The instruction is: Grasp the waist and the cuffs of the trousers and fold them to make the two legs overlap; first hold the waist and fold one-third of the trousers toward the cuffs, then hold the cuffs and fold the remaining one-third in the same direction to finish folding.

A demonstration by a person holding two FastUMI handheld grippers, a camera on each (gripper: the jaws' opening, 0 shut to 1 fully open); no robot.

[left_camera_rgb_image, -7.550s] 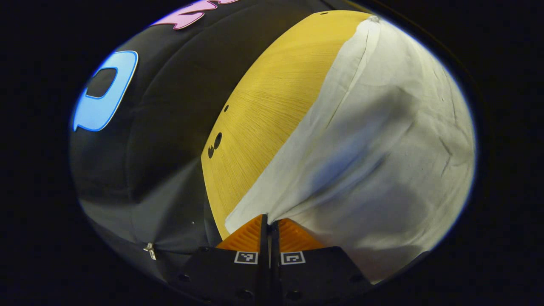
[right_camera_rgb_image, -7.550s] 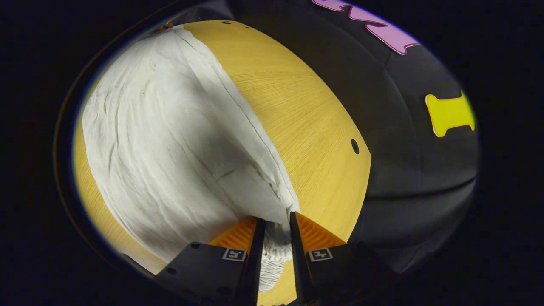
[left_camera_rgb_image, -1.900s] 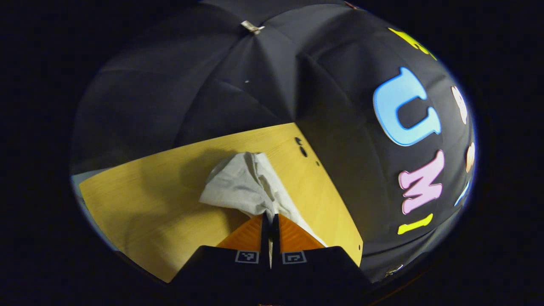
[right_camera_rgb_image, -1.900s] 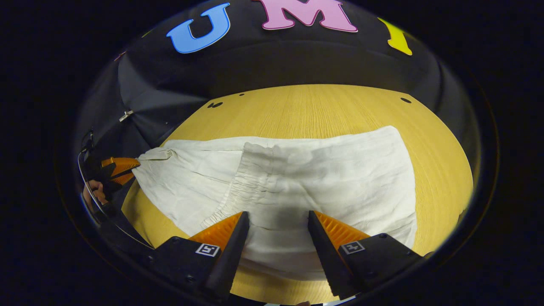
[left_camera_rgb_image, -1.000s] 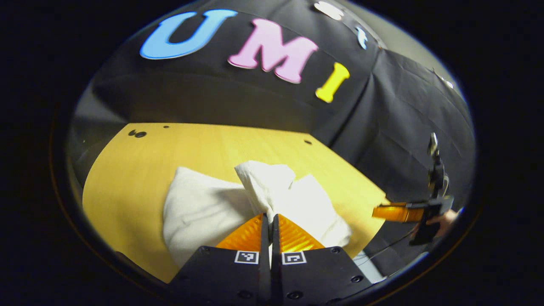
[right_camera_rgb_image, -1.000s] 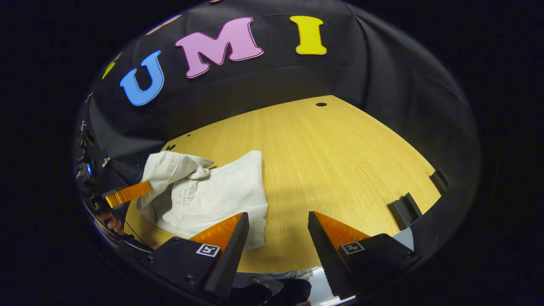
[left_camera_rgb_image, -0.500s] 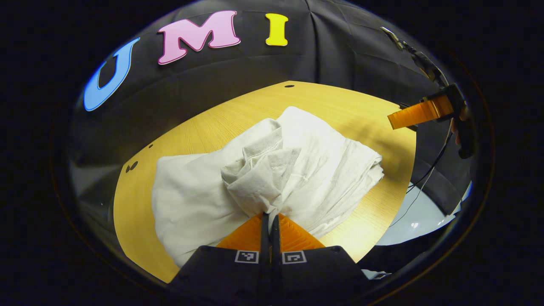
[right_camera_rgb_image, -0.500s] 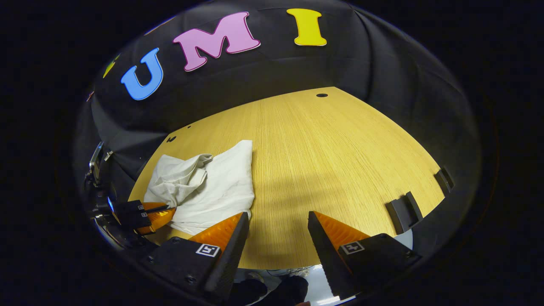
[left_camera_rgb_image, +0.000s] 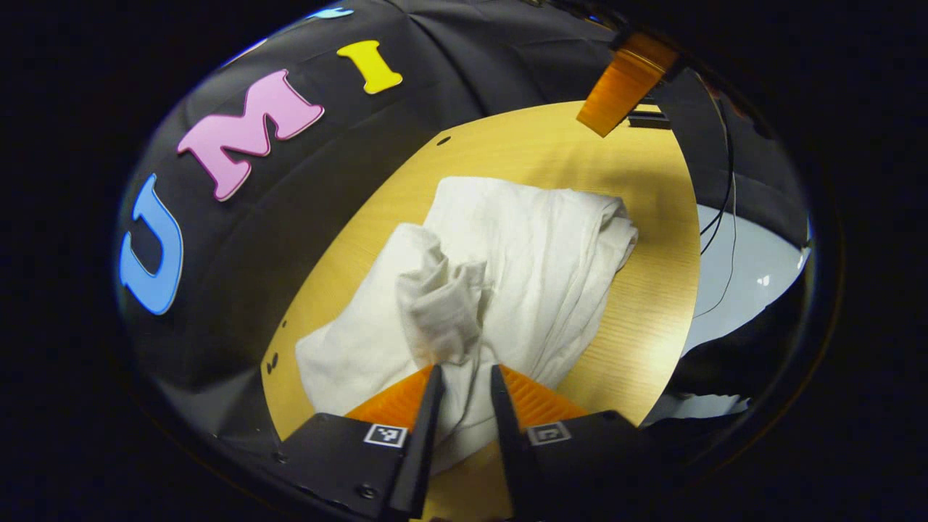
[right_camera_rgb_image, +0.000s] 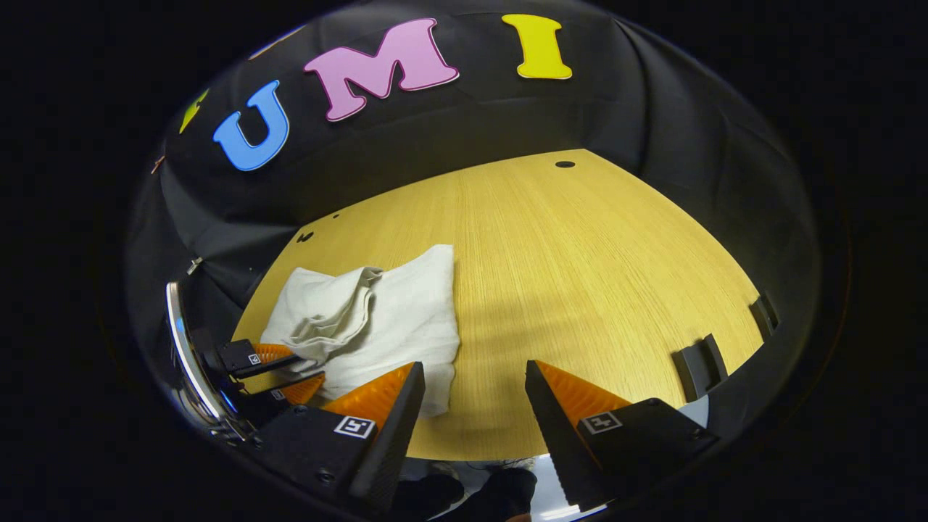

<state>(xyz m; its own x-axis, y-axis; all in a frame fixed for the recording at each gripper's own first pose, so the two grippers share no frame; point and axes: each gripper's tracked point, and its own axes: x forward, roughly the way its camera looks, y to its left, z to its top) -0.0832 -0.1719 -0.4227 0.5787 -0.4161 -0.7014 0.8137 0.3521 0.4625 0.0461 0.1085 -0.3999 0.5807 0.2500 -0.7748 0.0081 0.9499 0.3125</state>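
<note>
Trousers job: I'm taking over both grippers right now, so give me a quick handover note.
Left gripper: open, fingers either side of the bunched cuff end, which it has just let go.
Right gripper: open, holding nothing, above the bare table.
Trousers: a folded bundle on the table, cuff end crumpled on top.
Done: both folds.
Left: probably flatten the cuff end, then withdraw.

Wooden table (right_camera_rgb_image: pixel 580 275) — black cloth wall (right_camera_rgb_image: pixel 652 123) behind.
</note>
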